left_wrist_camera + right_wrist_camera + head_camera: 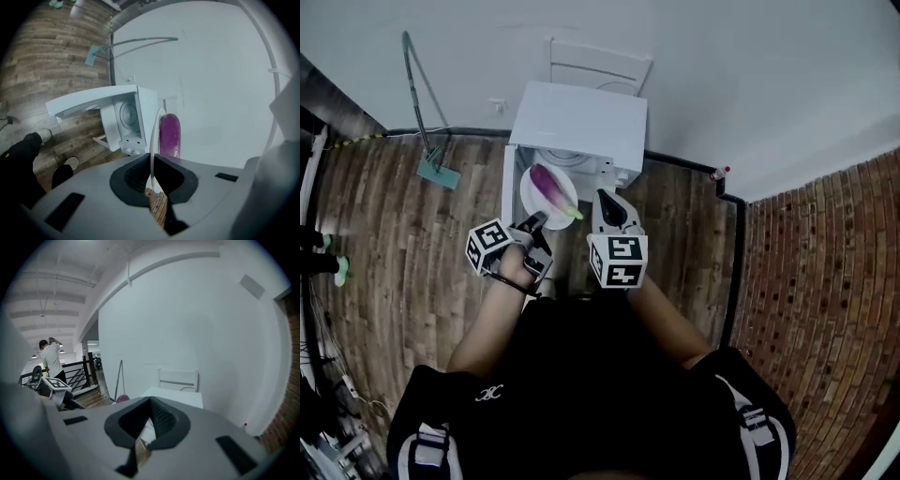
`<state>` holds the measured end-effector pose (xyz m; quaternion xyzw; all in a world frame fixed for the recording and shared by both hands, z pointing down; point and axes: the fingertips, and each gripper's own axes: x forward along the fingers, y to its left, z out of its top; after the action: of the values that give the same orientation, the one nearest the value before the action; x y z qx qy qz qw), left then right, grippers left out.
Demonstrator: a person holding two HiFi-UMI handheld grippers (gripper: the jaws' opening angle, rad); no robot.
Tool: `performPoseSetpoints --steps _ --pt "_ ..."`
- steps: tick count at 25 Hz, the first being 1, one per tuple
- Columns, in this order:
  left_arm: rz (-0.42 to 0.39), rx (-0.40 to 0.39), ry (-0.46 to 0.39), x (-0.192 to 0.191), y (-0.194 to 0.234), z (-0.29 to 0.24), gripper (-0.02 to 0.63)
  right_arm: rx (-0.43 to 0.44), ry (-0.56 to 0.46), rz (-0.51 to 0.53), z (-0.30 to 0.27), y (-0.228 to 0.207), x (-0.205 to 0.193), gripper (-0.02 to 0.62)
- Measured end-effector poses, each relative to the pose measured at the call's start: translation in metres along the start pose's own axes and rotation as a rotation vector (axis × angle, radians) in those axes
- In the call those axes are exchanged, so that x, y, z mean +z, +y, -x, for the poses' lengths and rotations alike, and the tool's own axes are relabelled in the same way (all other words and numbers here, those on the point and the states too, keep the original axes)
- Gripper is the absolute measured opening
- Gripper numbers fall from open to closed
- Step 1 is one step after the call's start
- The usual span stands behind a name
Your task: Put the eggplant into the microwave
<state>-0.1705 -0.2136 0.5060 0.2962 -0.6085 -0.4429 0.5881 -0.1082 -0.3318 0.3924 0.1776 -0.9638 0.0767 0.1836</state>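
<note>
Because the left gripper (534,223) pinches only the rim of the plate (533,199) carrying the eggplant (548,183) just before the open microwave (579,122), with the right gripper (610,201) closed and empty, the plate needs keeping level as it slides in.

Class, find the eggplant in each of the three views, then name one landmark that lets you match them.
Head view: the eggplant lies on the white plate, upper centre, in front of the microwave.
Left gripper view: just right of centre, beside the plate's edge.
Right gripper view: only a small purple patch left of centre, probably it.
Shared landmark: the white microwave.
</note>
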Motion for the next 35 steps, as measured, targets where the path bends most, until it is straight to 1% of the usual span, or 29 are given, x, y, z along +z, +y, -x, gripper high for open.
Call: performPoseSetpoints --steps 4,8,14,16,20,24,27,30,32,35 --pt "0.032 0.007 -0.09 -0.007 0.005 -0.019 0.017 0.103 0.035 0.018 -0.009 -0.019 -0.007 0.006" --pt "0.061 0.009 -0.15 -0.013 0.016 -0.046 0.017 0.202 0.074 0.052 -0.02 -0.036 -0.029 0.006" --pt "0.086 -0.004 -0.203 0.002 0.039 -0.091 0.017 0.274 0.096 0.094 -0.053 -0.051 -0.066 0.006" --pt "0.082 0.008 -0.212 0.013 0.054 -0.103 0.017 0.29 0.096 0.089 -0.069 -0.049 -0.079 0.006" --pt "0.08 0.026 -0.225 0.04 0.092 -0.131 0.017 0.301 0.06 0.071 -0.104 -0.043 -0.112 0.006" --pt "0.091 -0.01 -0.228 0.066 0.133 -0.163 0.017 0.286 0.026 0.057 -0.137 -0.037 -0.161 0.006" --pt "0.094 -0.046 -0.204 0.08 0.162 -0.191 0.016 0.335 0.005 0.027 -0.159 -0.031 -0.207 0.006" --pt "0.049 -0.069 -0.175 0.088 0.184 -0.222 0.017 0.406 -0.023 -0.022 -0.182 -0.032 -0.25 0.006" --pt "0.023 -0.085 -0.162 0.092 0.196 -0.241 0.017 0.447 -0.065 -0.047 -0.196 -0.033 -0.268 0.006" --pt "-0.024 -0.114 -0.157 0.1 0.209 -0.263 0.017 0.485 -0.129 -0.046 -0.214 -0.035 -0.289 0.006"
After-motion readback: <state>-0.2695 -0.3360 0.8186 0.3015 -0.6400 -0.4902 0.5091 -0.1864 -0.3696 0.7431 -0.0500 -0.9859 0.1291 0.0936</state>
